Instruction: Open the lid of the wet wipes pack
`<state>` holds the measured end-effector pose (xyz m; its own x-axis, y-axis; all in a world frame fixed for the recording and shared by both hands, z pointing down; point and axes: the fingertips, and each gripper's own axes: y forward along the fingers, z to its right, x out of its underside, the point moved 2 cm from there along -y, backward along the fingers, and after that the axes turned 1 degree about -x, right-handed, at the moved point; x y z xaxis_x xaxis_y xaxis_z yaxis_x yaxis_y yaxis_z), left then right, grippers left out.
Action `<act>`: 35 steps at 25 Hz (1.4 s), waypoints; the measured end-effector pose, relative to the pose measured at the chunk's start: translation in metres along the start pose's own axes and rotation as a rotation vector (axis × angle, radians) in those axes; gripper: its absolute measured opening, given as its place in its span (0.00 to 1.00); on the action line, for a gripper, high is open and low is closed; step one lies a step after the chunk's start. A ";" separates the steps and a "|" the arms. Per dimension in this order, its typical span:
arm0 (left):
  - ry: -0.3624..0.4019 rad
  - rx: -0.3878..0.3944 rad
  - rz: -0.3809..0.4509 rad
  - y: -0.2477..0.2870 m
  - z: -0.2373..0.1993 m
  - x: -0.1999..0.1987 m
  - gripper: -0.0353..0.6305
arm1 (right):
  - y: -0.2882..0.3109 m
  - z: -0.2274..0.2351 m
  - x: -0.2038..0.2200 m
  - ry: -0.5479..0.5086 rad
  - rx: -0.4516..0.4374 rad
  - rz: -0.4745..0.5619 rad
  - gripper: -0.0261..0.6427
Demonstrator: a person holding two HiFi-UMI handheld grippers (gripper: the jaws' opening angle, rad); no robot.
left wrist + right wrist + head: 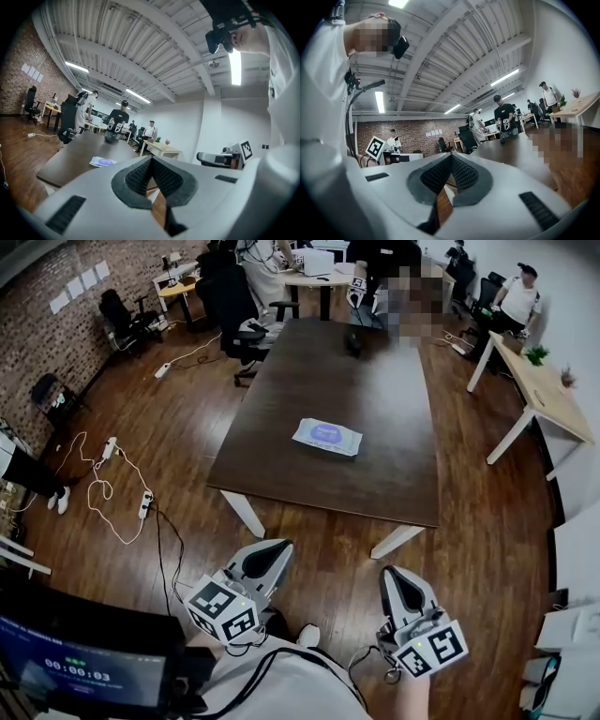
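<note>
The wooden floor [187, 427] fills most of my head view. The long dark counter [375, 399] runs from the top centre of the frame down to the middle. A pale desk [548, 399] stands at the upper right, apart from the counter.

Along the bottom of the frame I have both claws over the floor, short of the counter's near edge. The left claw [279, 547] sits at lower centre-left and the right claw [390, 573] at lower centre-right, and both point up the frame toward the counter. In the left gripper view the left claw [151, 159] has its ribbed pads pressed together at the tips, with nothing between them. The right gripper view shows the right claw [451, 156] closed the same way and empty.

The wet wipes pack [326, 436] lies flat on the counter toward its near end, with a purple oval on its top face, well apart from both claws. The left gripper view catches the wet wipes pack [102, 162] small at left of centre.
</note>
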<state>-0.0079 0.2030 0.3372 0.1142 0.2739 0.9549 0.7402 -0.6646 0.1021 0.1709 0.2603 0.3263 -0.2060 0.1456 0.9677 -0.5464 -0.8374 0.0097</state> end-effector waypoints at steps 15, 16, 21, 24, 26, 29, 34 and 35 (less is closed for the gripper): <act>-0.007 -0.069 -0.123 0.118 -0.189 0.030 0.05 | 0.242 0.122 0.047 -0.175 -0.033 -0.247 0.05; -0.008 -0.063 -0.148 0.135 -0.207 0.035 0.05 | 0.269 0.139 0.053 -0.207 -0.031 -0.283 0.05; 0.000 0.005 -0.195 0.228 -0.291 0.033 0.05 | 0.385 0.200 0.070 -0.227 -0.025 -0.372 0.05; -0.012 0.032 -0.197 0.272 -0.329 0.026 0.05 | 0.425 0.221 0.083 -0.207 -0.010 -0.414 0.05; -0.026 0.042 -0.215 0.292 -0.347 0.029 0.05 | 0.442 0.231 0.095 -0.211 -0.003 -0.457 0.05; -0.022 0.036 -0.280 0.317 -0.364 0.046 0.05 | 0.459 0.249 0.122 -0.276 -0.017 -0.585 0.05; -0.099 -0.002 -0.395 0.340 -0.365 0.081 0.05 | 0.469 0.261 0.152 -0.486 -0.130 -0.793 0.15; -0.110 -0.009 -0.410 0.343 -0.365 0.087 0.05 | 0.470 0.264 0.160 -0.516 -0.162 -0.839 0.23</act>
<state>0.0136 -0.2548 0.5571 -0.1179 0.5888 0.7997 0.7331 -0.4916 0.4700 0.0951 -0.2493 0.5524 0.6546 0.3778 0.6548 -0.4658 -0.4807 0.7430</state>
